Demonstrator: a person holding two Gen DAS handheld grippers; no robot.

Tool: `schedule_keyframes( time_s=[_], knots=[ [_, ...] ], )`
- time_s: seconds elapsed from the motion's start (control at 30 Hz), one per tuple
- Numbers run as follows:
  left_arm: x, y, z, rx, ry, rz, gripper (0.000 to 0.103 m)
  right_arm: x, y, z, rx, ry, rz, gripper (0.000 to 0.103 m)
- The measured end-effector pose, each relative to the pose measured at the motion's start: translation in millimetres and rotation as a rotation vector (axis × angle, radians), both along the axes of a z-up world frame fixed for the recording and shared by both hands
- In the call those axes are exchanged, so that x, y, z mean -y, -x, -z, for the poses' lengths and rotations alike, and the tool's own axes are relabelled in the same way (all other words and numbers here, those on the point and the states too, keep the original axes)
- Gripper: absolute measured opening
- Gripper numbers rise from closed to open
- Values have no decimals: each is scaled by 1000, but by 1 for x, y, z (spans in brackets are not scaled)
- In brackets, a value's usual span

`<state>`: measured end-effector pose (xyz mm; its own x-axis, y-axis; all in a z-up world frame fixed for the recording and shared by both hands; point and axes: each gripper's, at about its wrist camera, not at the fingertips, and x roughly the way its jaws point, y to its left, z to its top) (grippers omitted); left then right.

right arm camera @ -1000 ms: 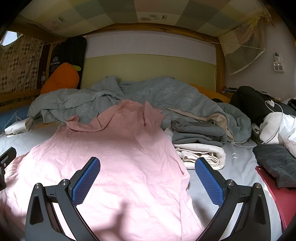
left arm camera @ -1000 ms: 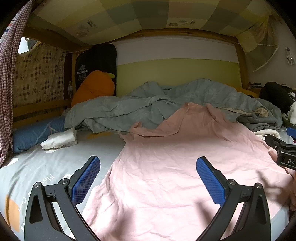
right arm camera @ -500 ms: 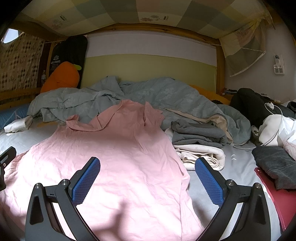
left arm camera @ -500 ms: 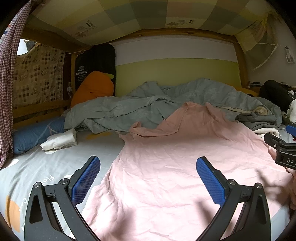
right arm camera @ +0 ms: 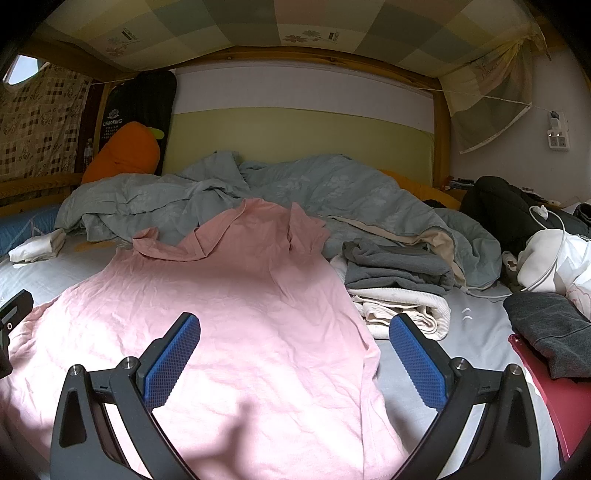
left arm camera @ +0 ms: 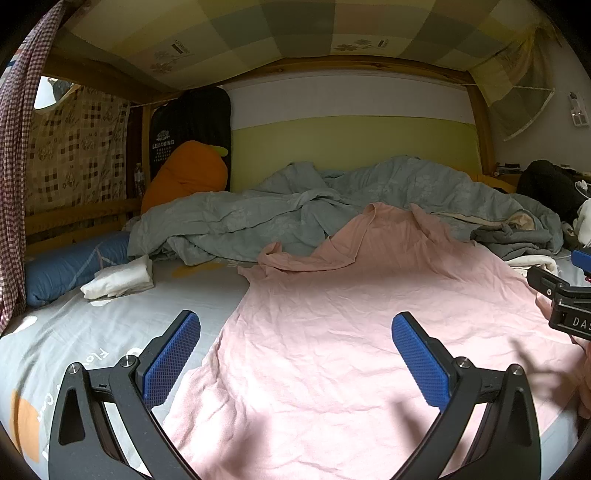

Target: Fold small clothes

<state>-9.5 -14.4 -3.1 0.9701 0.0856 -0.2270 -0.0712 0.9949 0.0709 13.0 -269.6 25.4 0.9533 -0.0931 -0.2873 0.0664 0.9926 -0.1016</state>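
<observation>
While both tools hovered over it, the pink shirt (left arm camera: 369, 314) lay spread flat in front of the grey quilt (left arm camera: 295, 218), unmoved from a second before. Left gripper (left arm camera: 295, 363) and right gripper (right arm camera: 293, 363) stayed spread wide, holding nothing.

Bedroom, home: wooden-framed bunk bed (left arm camera: 480, 122); rumpled grey-green duvet (right arm camera: 295, 192); carrot plush (left arm camera: 184, 173); blue bolster pillow (left arm camera: 74, 262); stacked folded clothes (right arm camera: 399, 284); checked curtain (left arm camera: 14, 147).

A wooden bunk frame (left arm camera: 480, 122) edges the green-and-white wall (left arm camera: 351, 144); a checked cloth (left arm camera: 295, 29) overhead, daylight across the bed (left arm camera: 92, 332).
</observation>
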Motion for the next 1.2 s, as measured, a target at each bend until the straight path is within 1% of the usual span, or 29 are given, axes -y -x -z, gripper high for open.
schedule_keyframes(
  time_s=[0.17,0.27,0.33,0.4,0.5,0.57,0.6,0.67,0.73,0.83,0.9,0.93,1.03,1.07,1.1,1.17,1.2],
  knots=[
    [3,-1,-2,3,1,1,103,0,2,-1,0,11,3,102],
    [2,4,-6,20,1,6,103,-5,3,-4,-8,19,-6,102],
    [4,10,-12,37,-20,7,103,-7,5,-8,-10,21,-5,102],
    [7,19,-17,66,-61,5,103,-12,10,-14,2,26,-21,102],
    [9,33,-26,106,-99,0,103,-23,18,-21,21,53,-38,102],
    [10,38,-33,101,-109,-11,103,-28,24,-25,34,71,-45,102],
    [10,41,-37,100,-107,-5,103,-32,27,-27,36,76,-49,102],
    [9,51,-44,127,-99,11,103,-34,32,-31,40,76,-53,102],
    [9,61,-52,157,-97,20,103,-38,41,-36,62,81,-47,102],
    [8,68,-61,167,-65,30,103,-42,52,-44,81,90,-65,102],
    [6,70,-64,157,-28,55,103,-45,59,-50,97,98,-70,102],
    [5,71,-64,154,-23,57,103,-45,62,-52,101,103,-70,102],
    [6,74,-63,138,-39,40,103,-44,69,-56,83,114,-68,102],
    [4,74,-60,110,-30,29,103,-41,69,-56,54,110,-63,102],
    [-2,72,-52,46,5,18,103,-37,68,-56,29,100,-58,102],
    [-13,69,-33,-55,96,45,103,-22,71,-52,-25,61,-38,102],
    [-19,65,-21,-106,136,39,103,-13,72,-48,-48,46,-23,102]
  ],
)
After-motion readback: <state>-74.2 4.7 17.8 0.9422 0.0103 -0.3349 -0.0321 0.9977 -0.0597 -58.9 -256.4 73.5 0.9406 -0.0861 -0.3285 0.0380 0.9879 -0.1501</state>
